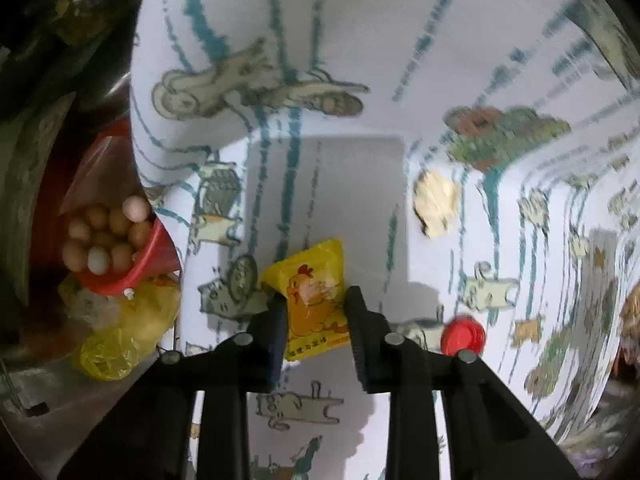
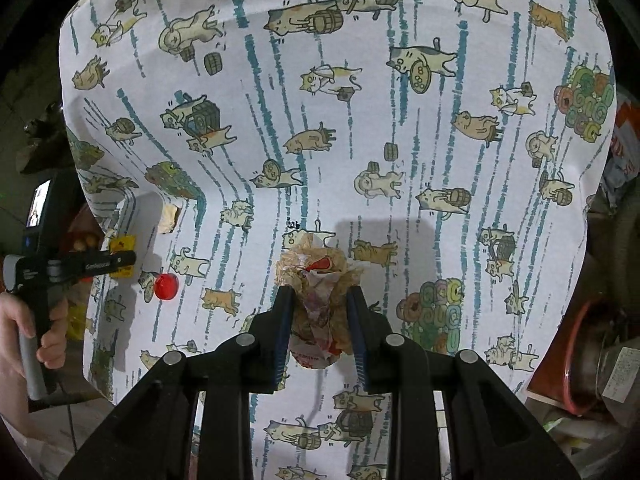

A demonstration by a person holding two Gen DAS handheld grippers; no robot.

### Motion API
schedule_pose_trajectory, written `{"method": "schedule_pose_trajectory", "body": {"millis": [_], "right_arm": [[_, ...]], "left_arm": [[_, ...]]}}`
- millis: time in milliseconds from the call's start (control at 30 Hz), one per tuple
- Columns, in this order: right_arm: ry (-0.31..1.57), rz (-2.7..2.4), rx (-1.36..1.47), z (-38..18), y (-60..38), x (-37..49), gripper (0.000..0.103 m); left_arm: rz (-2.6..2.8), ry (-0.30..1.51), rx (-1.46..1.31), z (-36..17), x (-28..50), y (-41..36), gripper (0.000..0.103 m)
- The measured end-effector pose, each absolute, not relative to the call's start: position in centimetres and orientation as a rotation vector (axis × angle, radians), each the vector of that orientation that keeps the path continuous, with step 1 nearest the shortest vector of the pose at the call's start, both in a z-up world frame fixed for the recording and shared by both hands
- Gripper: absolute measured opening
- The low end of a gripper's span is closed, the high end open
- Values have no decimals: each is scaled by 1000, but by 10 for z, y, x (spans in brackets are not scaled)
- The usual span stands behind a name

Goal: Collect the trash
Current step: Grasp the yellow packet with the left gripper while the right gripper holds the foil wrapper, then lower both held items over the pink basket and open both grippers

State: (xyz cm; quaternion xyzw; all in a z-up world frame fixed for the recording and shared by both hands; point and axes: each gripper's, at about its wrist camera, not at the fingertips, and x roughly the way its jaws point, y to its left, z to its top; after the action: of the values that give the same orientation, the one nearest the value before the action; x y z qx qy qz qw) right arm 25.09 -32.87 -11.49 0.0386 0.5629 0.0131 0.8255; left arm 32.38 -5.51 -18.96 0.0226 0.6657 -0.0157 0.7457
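Yellow packet (image 1: 316,300) clamped between left gripper (image 1: 316,322) fingers, crumpled wrapper (image 2: 320,308) gripped by right gripper (image 2: 320,320)

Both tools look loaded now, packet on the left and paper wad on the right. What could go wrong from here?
1. The left tool pinches the yellow packet near its lower end only; most of it sticks out past the tips, so it might slip when lifted.
2. The crumpled paper in the right tool is loose and bulging; bits may drop.
3. The red cap and a pale scrap lie close by and could get knocked off the cloth.
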Motion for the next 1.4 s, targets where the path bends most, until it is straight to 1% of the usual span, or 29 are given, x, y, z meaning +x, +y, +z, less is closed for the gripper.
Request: {"method": "schedule_pose_trajectory", "body": {"millis": [133, 333, 467, 600, 733, 833, 1033, 1233, 1400], "right_arm": [[1195, 18, 97, -114, -327, 250, 29], [1176, 20, 114, -108, -321, 248, 29], [1172, 20, 118, -105, -314, 244, 29], [1122, 14, 76, -84, -303, 230, 29], [1063, 52, 145, -42, -297, 200, 29], [1008, 71, 137, -14, -288, 169, 29], [932, 113, 208, 20, -279, 103, 30], [917, 125, 243, 25, -265, 50, 30], [956, 129, 249, 5, -256, 31, 30]], "left_arm": [[-71, 1453, 34, -180, 313, -55, 18], [-140, 1382, -15, -145, 297, -47, 17], [-147, 1371, -36, -134, 289, -39, 17], [-147, 1356, -48, -119, 276, -33, 17], [-166, 1302, -93, -89, 255, -31, 17], [-181, 1257, -101, -66, 236, -34, 17], [-230, 1197, -102, -34, 180, -36, 17], [-276, 1162, -117, -18, 123, -35, 17], [-299, 1169, -126, -25, 97, -36, 17]]}}
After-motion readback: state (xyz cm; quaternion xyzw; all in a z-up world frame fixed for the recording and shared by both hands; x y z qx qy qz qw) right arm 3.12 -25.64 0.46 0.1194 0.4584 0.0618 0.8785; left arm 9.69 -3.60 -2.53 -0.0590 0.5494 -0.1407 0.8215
